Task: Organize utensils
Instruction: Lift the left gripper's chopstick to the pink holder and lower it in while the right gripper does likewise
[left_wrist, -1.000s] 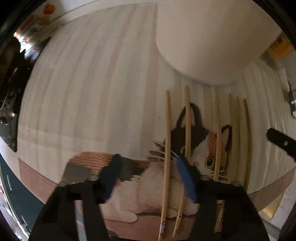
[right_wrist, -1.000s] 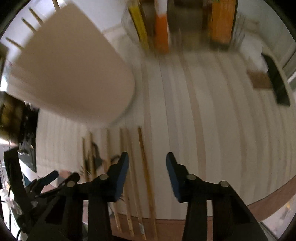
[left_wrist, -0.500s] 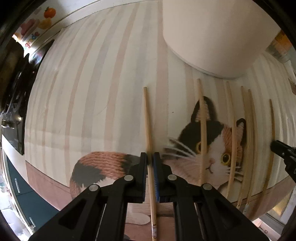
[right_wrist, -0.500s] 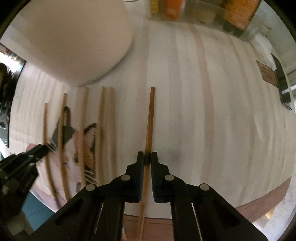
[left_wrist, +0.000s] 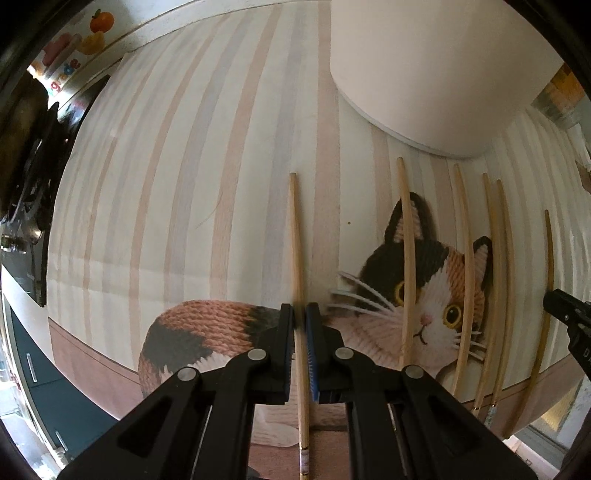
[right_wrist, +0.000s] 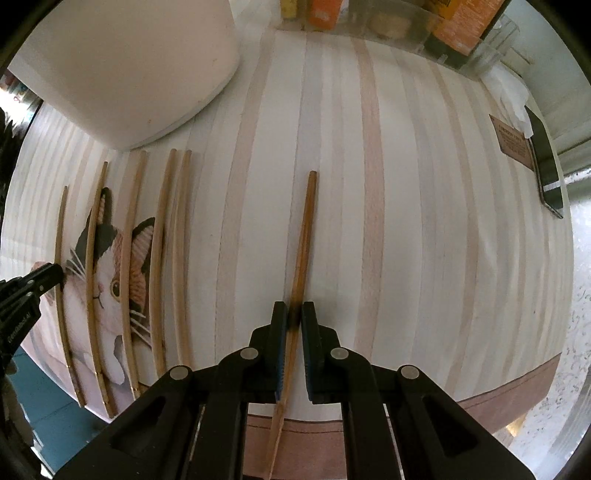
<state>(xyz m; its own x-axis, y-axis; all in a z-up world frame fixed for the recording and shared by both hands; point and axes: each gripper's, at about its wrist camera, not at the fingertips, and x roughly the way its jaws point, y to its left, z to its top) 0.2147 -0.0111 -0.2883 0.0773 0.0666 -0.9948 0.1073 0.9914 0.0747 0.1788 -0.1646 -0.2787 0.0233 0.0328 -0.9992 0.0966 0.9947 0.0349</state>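
A: The left wrist view looks forward and down, close over the striped mat (left_wrist: 207, 155).

B: The right wrist view faces likewise. Both share the cat picture (left_wrist: 432, 291) and white container (right_wrist: 122, 62).

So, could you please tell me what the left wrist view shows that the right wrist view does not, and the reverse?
Only the left wrist view shows the printed cat's orange-and-black tail and the left gripper shut on a pale bamboo chopstick. Only the right shows orange packets in a clear bin and the right gripper shut on a darker chopstick. Both share the white tub and loose chopsticks.
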